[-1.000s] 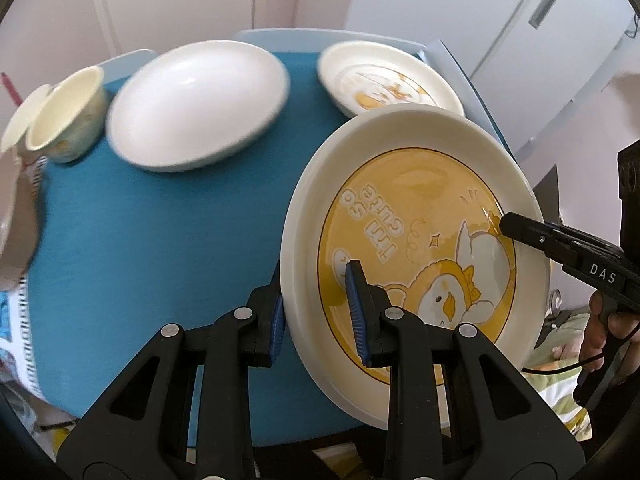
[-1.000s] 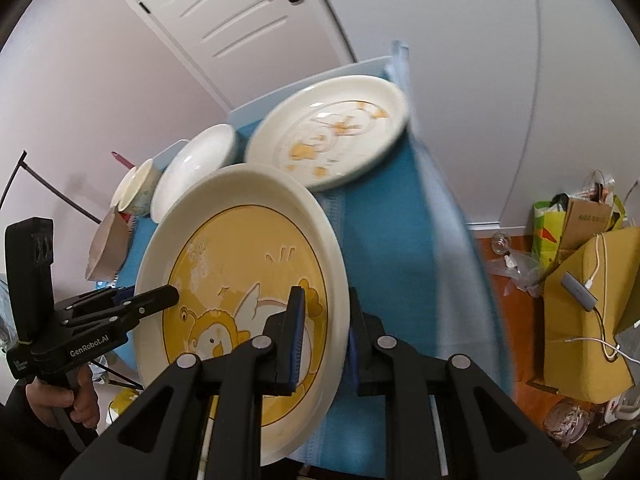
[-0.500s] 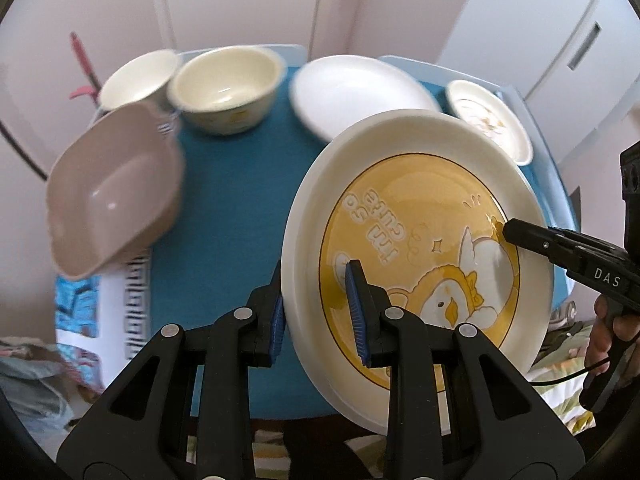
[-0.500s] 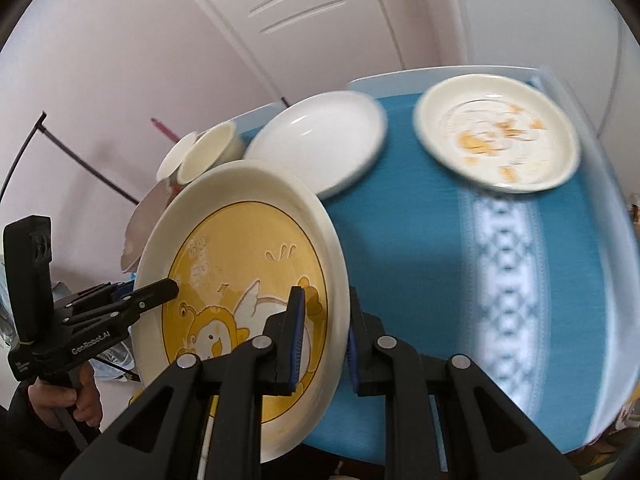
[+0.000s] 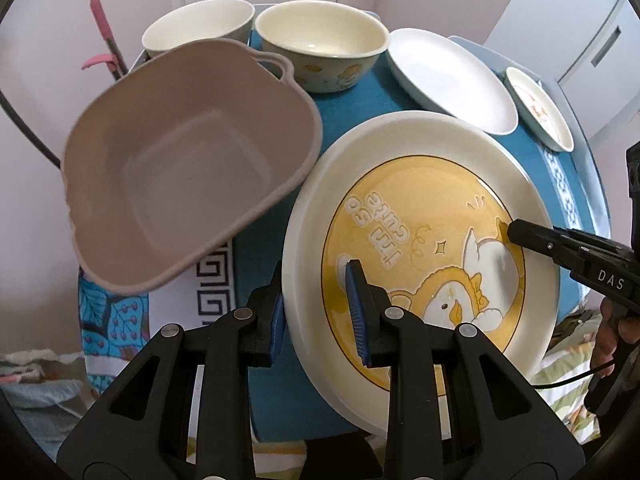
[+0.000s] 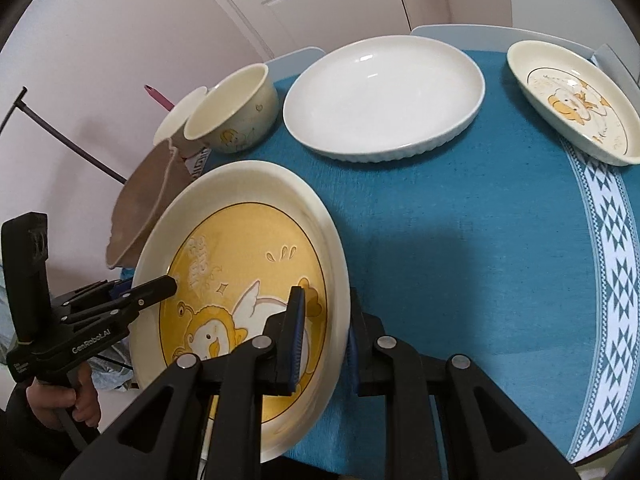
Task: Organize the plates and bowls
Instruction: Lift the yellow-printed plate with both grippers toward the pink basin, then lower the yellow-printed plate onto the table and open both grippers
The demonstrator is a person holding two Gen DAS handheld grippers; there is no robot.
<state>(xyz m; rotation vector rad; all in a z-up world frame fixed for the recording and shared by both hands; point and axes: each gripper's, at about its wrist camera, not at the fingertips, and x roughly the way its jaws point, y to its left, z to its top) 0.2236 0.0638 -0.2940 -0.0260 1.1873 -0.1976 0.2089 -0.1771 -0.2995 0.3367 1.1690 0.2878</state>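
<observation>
A large cream plate with a yellow duck picture (image 5: 420, 216) (image 6: 240, 256) is held in the air over the table's near edge. My left gripper (image 5: 316, 312) is shut on its left rim. My right gripper (image 6: 324, 340) is shut on its right rim, and also shows in the left wrist view (image 5: 520, 232). A taupe square basin (image 5: 188, 176) (image 6: 144, 200) sits just left of the plate. Behind stand two cream bowls (image 5: 320, 44) (image 5: 200, 28), a white oval dish (image 6: 384, 96) (image 5: 448, 76) and a small duck plate (image 6: 572, 100) (image 5: 540, 108).
The table has a blue cloth (image 6: 460, 240) with a white patterned band at the right. A pink utensil (image 5: 100, 16) stands behind the basin. White doors and a wall lie beyond the table.
Both grippers have carried the duck plate leftward along the table. The basin and bowls now fill the left wrist view, and the small duck plate has slid to the far right.
</observation>
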